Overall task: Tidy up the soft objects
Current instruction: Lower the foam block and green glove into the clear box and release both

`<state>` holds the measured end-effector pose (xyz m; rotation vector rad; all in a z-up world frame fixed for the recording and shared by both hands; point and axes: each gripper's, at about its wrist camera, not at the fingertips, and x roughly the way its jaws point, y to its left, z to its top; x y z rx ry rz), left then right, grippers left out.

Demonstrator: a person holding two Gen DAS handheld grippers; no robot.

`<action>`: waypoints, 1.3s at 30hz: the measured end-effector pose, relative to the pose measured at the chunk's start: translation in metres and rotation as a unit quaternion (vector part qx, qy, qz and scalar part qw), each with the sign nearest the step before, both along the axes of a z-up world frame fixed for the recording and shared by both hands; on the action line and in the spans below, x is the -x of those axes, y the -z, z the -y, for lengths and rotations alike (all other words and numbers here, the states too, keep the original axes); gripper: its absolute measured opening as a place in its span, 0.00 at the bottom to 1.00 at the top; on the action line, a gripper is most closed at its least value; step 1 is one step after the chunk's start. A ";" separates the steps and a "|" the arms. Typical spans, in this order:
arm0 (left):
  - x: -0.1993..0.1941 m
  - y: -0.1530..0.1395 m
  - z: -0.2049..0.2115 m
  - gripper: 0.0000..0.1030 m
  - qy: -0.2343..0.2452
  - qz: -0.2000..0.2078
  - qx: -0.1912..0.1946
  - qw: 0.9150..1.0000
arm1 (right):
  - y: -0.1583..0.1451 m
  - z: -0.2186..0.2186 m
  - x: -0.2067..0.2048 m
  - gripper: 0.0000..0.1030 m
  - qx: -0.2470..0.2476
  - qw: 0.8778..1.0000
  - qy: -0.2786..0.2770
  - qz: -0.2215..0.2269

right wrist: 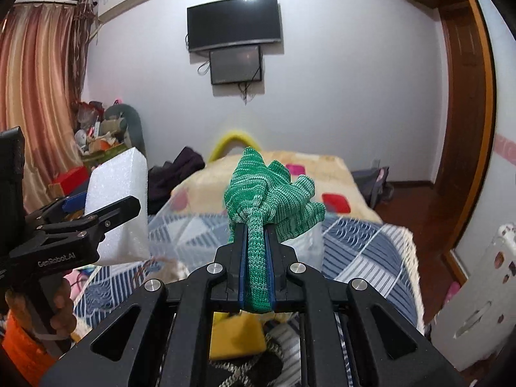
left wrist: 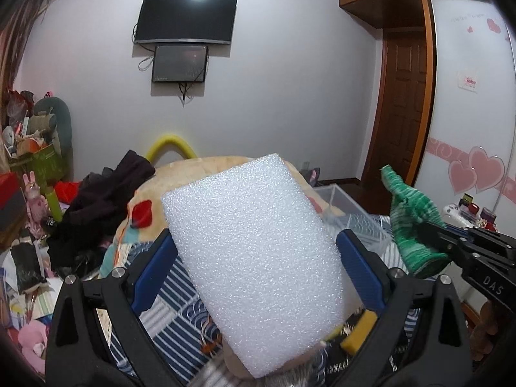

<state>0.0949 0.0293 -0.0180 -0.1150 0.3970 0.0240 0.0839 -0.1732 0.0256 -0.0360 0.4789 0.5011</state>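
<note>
My left gripper point(left wrist: 254, 245) is shut on a thick white foam block point(left wrist: 254, 258) and holds it up above the bed; the block also shows at the left of the right wrist view point(right wrist: 119, 206). My right gripper point(right wrist: 254, 232) is shut on a green knitted glove point(right wrist: 274, 196), whose fingers stick up beyond the jaws. In the left wrist view the glove point(left wrist: 412, 222) and the right gripper point(left wrist: 435, 242) are to the right of the foam. A clear plastic bin point(right wrist: 200, 225) sits on the bed below both grippers.
The bed has a blue patterned quilt point(right wrist: 364, 251) and a beige blanket point(right wrist: 322, 174). A yellow sponge point(right wrist: 235, 335) lies below the right gripper. Dark clothes point(left wrist: 103, 200) are piled at the bed's left. Clutter fills the left floor point(left wrist: 29, 251). A wooden door point(left wrist: 403, 109) is at right.
</note>
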 end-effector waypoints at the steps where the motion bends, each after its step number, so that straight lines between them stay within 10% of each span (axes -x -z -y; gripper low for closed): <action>1: -0.003 -0.001 -0.002 0.96 0.002 0.000 0.001 1.000 | -0.002 0.000 -0.003 0.09 0.000 1.000 0.002 0.003; 32: -0.125 0.053 -0.017 0.95 0.026 -0.147 0.016 0.989 | 0.053 -0.052 -0.087 0.09 0.089 0.990 -0.007 -0.107; 39: -0.122 0.054 -0.018 0.95 0.027 -0.160 0.020 0.987 | 0.050 -0.041 -0.085 0.30 0.083 0.989 -0.013 -0.125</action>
